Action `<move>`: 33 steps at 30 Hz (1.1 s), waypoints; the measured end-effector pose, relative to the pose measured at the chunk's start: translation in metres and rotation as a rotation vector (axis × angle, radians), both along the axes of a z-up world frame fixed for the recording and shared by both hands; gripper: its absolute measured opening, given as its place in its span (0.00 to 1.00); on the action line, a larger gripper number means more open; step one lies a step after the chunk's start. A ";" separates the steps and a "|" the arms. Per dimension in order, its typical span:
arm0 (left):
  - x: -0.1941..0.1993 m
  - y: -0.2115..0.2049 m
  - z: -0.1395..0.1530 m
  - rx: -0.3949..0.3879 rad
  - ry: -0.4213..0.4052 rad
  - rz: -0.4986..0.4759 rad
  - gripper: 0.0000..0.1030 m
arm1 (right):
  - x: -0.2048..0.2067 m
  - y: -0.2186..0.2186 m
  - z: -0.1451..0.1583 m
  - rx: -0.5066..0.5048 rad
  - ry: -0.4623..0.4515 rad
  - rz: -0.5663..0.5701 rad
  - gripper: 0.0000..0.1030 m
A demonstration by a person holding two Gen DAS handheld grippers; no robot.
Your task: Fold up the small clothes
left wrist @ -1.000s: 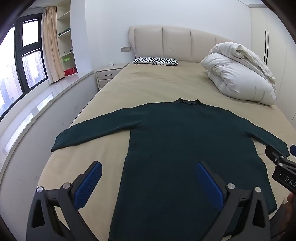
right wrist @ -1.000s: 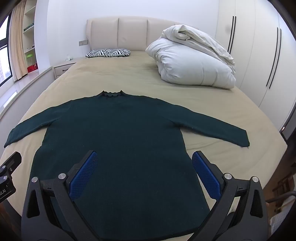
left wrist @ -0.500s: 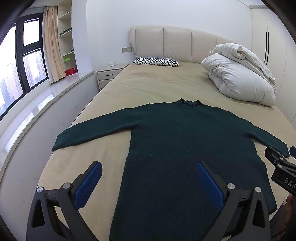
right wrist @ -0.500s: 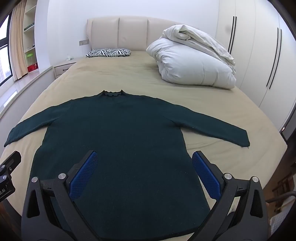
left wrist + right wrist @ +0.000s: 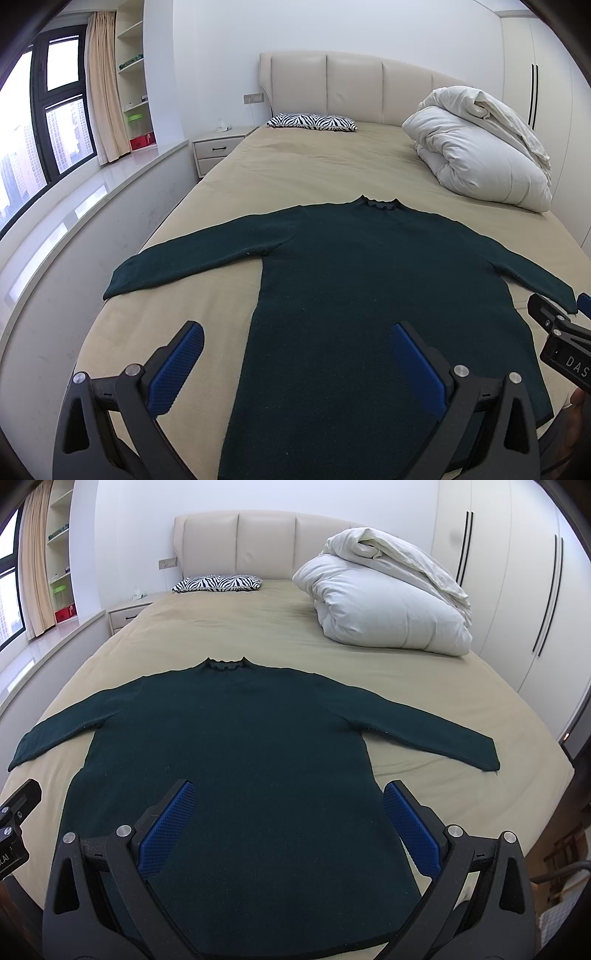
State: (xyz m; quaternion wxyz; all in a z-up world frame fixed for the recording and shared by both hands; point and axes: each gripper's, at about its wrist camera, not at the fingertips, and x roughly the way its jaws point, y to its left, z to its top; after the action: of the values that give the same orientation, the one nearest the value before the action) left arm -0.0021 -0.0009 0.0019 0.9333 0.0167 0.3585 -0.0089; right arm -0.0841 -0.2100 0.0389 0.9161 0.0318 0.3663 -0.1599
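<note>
A dark green long-sleeved sweater (image 5: 354, 280) lies flat on the beige bed (image 5: 314, 166), collar away from me, both sleeves spread out; it also shows in the right wrist view (image 5: 236, 746). My left gripper (image 5: 295, 332) is open and empty, held above the sweater's lower left part. My right gripper (image 5: 286, 794) is open and empty above the lower right part near the hem. The right gripper's body shows at the left wrist view's right edge (image 5: 561, 332).
A folded white duvet (image 5: 388, 602) lies at the bed's far right, a zebra pillow (image 5: 218, 583) at the headboard. A nightstand (image 5: 218, 147) and window ledge (image 5: 74, 206) run along the left. Wardrobe doors (image 5: 517, 590) stand on the right.
Both views have shifted very slightly; the sweater has not moved and both grippers stay open.
</note>
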 end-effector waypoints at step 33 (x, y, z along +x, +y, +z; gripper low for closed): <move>0.000 0.001 -0.001 -0.004 0.003 -0.001 1.00 | 0.000 0.007 -0.011 0.001 0.008 0.004 1.00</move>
State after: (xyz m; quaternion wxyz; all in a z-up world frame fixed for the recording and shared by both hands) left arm -0.0018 0.0004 0.0011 0.9329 0.0149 0.3597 -0.0100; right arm -0.0839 -0.2032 0.0275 0.9150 0.0310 0.3700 -0.1581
